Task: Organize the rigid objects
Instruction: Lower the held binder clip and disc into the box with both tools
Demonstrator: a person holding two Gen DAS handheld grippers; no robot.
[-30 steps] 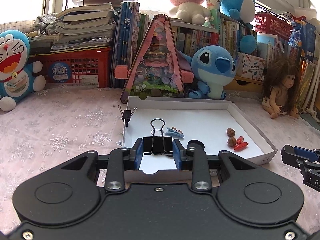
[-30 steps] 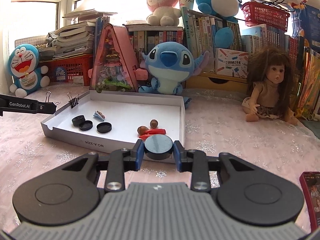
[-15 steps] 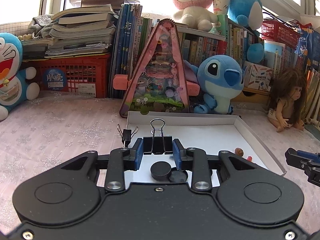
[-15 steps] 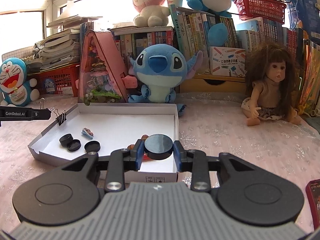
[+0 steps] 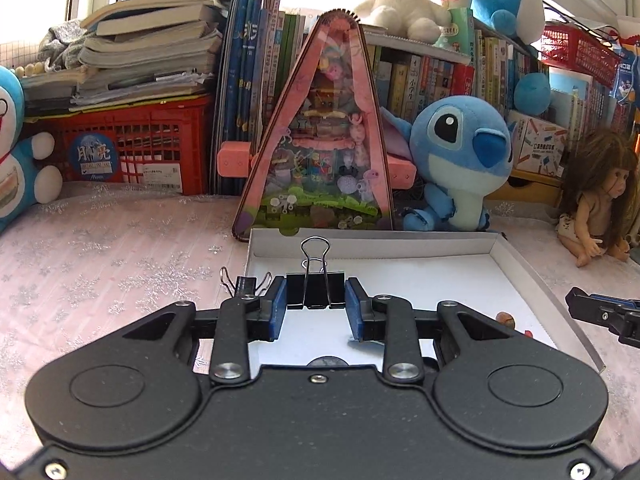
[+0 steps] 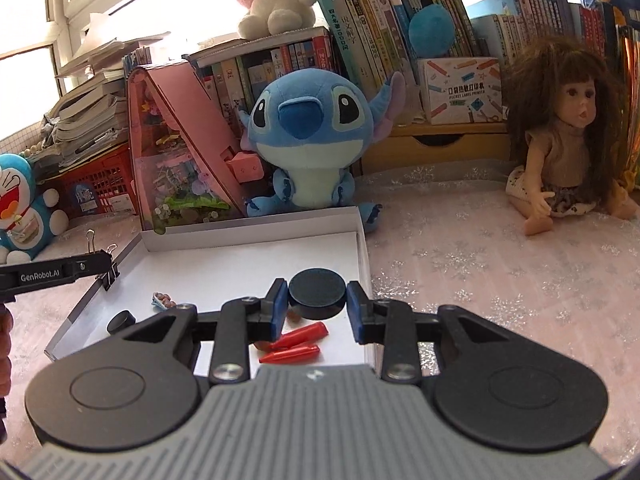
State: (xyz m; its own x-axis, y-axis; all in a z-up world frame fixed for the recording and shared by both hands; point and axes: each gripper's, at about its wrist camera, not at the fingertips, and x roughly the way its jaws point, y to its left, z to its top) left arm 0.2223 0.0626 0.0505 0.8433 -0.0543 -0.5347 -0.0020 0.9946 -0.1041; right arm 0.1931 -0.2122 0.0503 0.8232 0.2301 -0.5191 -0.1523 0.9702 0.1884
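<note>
My left gripper (image 5: 316, 306) is shut on a black binder clip (image 5: 315, 289), wire handles up, over the near left part of the white cardboard tray (image 5: 372, 245). A smaller binder clip (image 5: 244, 282) is clipped on the tray's left wall. My right gripper (image 6: 318, 304) is shut on a black round disc (image 6: 317, 294), held above the tray (image 6: 256, 236) near its right wall. Inside the tray lie two red pointed pieces (image 6: 298, 340), a brown nut (image 5: 505, 317), a small blue hair clip (image 6: 162, 300) and a black cap (image 6: 122, 320). The left gripper (image 6: 56, 274) shows at the tray's left edge.
A pink triangular toy house (image 5: 320, 140), a blue plush (image 5: 460, 160) and a doll (image 6: 568, 136) stand close behind and right of the tray. Books and a red crate (image 5: 132, 148) line the back. The right gripper's tip (image 5: 600, 312) reaches in from the right.
Both grippers moved forward over the tray, which now looks nearer in both views. The right gripper rolled, so its view tilts. Each keeps its object.
</note>
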